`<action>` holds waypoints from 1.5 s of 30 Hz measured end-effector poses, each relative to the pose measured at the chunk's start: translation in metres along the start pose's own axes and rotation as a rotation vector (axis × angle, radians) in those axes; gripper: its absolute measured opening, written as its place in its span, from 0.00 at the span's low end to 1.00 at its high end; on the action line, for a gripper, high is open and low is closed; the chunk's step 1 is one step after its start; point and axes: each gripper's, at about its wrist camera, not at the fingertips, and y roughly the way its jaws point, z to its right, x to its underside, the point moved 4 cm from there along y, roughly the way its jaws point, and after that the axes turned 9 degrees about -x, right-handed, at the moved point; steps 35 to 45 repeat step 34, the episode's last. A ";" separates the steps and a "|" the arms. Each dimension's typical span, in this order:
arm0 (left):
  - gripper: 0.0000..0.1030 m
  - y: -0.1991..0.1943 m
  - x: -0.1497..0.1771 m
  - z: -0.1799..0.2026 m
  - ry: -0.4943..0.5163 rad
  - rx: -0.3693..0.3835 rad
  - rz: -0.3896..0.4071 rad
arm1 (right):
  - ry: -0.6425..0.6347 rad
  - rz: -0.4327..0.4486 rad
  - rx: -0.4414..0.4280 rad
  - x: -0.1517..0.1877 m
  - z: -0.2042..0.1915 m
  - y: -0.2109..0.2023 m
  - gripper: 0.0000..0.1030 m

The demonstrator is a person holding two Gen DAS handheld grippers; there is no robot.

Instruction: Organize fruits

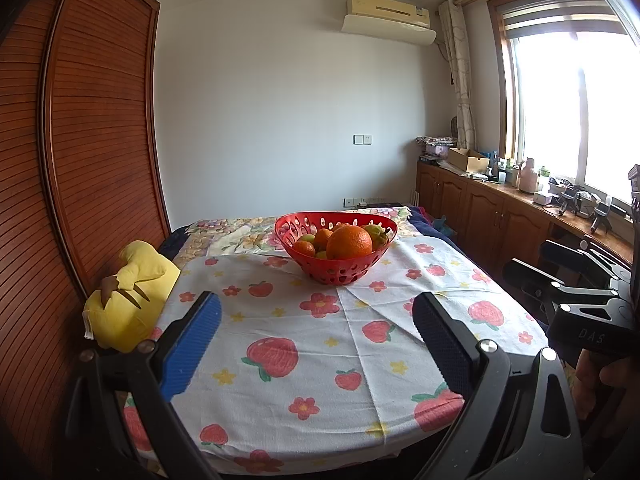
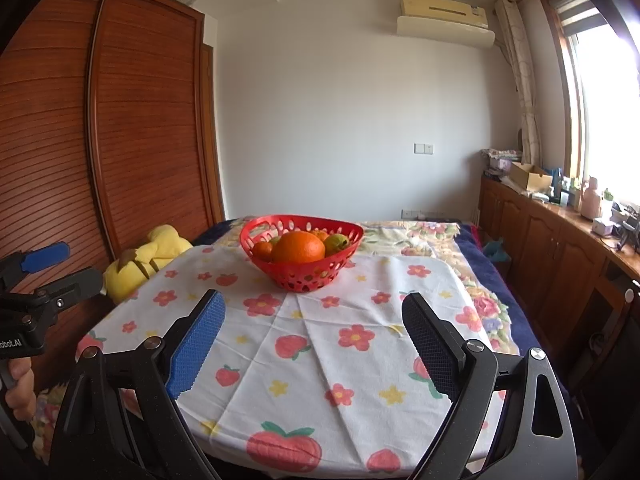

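A red perforated basket [image 1: 362, 271] [image 2: 312, 276] stands at the far middle of the table. It holds a large orange [image 1: 349, 242] [image 2: 299, 247], small oranges [image 1: 305, 248] and green fruits [image 2: 335, 242]. My left gripper [image 1: 316, 312] is open and empty, above the near part of the cloth, well short of the basket. My right gripper [image 2: 314, 312] is open and empty too, at a similar distance. The right gripper shows at the right edge of the left wrist view [image 1: 560, 280], and the left gripper at the left edge of the right wrist view [image 2: 48, 268].
A white cloth with strawberries and flowers [image 1: 320, 340] [image 2: 320, 352] covers the table. A yellow plush toy [image 1: 132, 300] [image 2: 148, 256] lies at its left edge against a wooden wardrobe [image 1: 80, 140]. Wooden cabinets with clutter [image 1: 500, 208] run under the window on the right.
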 end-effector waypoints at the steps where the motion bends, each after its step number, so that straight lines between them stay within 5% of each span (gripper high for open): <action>1: 0.94 0.000 0.000 0.000 -0.001 0.002 0.000 | 0.001 -0.001 -0.001 0.000 0.000 0.000 0.89; 45: 0.94 0.000 0.000 -0.001 -0.004 0.001 -0.001 | 0.003 -0.002 0.004 -0.001 -0.001 0.000 0.89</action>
